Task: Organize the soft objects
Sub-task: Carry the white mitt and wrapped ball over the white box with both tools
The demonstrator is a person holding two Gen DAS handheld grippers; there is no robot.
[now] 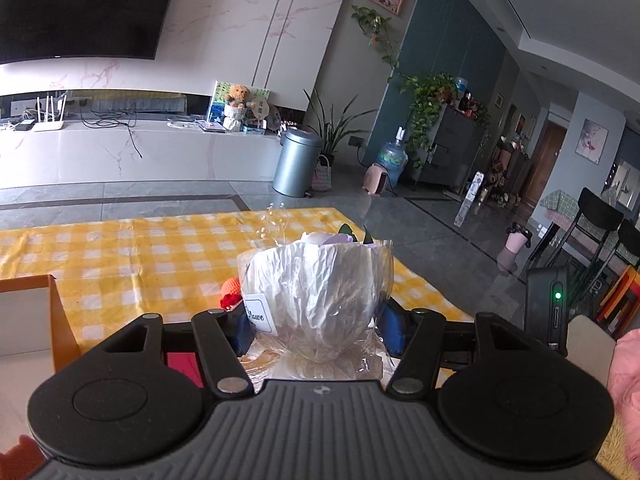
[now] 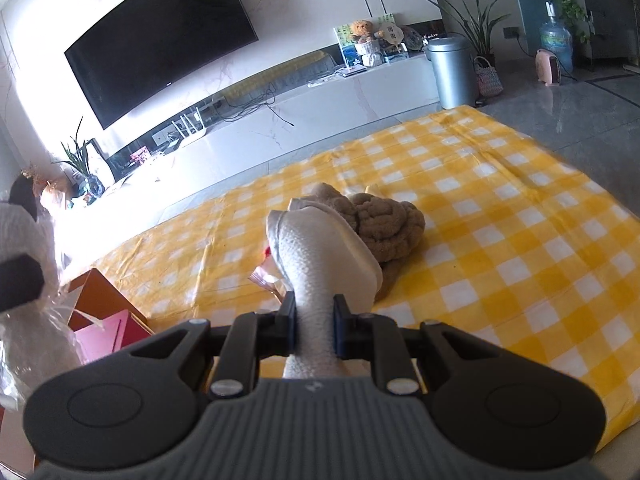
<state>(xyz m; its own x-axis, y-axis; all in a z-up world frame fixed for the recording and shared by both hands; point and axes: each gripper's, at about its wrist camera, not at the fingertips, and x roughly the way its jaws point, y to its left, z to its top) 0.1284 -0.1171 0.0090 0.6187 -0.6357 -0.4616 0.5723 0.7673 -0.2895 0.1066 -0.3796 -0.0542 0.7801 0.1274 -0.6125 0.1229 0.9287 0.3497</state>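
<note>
Left gripper (image 1: 314, 330) clamped wide on the wrapped flower bundle (image 1: 316, 300), gripped low round its crinkled body — presumably to spare the blooms — and held above the yellow checked cloth (image 1: 132, 252). Right gripper (image 2: 314, 330) pinched tight on a white rolled towel (image 2: 320, 256), lifted clear of the brown knitted heap (image 2: 384, 224) on the cloth. Orange box (image 1: 60, 320) just beside, likely the destination.

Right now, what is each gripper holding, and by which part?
The left gripper grips the wrapped flower bouquet across its crinkled paper body. The right gripper pinches the white cloth at its narrow bunched part.
</note>
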